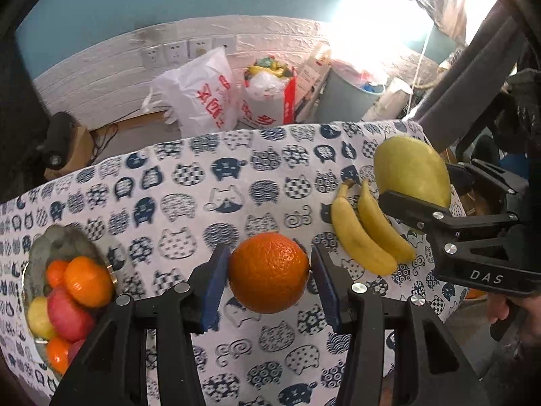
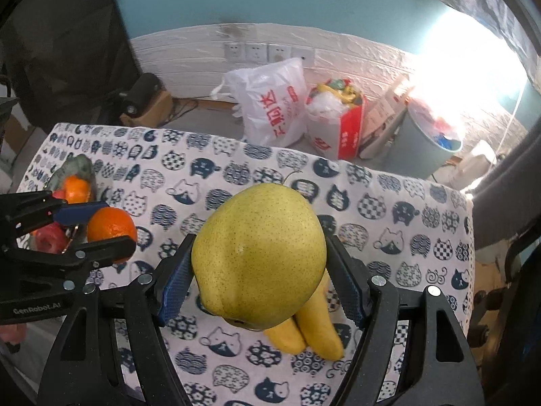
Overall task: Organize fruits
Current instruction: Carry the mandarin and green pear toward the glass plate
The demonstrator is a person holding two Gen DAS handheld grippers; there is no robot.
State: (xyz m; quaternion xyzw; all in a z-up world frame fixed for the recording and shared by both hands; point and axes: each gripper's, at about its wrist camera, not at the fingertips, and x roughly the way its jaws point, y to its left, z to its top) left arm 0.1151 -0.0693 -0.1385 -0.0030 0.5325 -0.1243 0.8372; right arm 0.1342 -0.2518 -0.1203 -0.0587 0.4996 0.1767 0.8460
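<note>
My left gripper (image 1: pixel 269 270) is shut on an orange (image 1: pixel 268 272), held above the cat-print tablecloth (image 1: pixel 189 182). My right gripper (image 2: pixel 260 264) is shut on a large yellow-green pear (image 2: pixel 258 253), also lifted off the cloth. In the left wrist view the pear (image 1: pixel 412 169) and right gripper (image 1: pixel 417 203) hang at the right, above two bananas (image 1: pixel 368 233) lying on the cloth. In the right wrist view the bananas (image 2: pixel 311 331) lie under the pear, and the left gripper (image 2: pixel 101 226) with the orange (image 2: pixel 111 228) is at the left. A grey fruit bowl (image 1: pixel 44 243) sits at the table's left.
The bowl holds oranges (image 1: pixel 88 280), red apples (image 1: pixel 69 311) and a yellow fruit (image 1: pixel 39 318). Beyond the table's far edge stand a white plastic bag (image 1: pixel 199 98), a red-and-white box (image 1: pixel 270 101) and a grey bin (image 1: pixel 348 94). A hand (image 1: pixel 500 308) grips the right tool.
</note>
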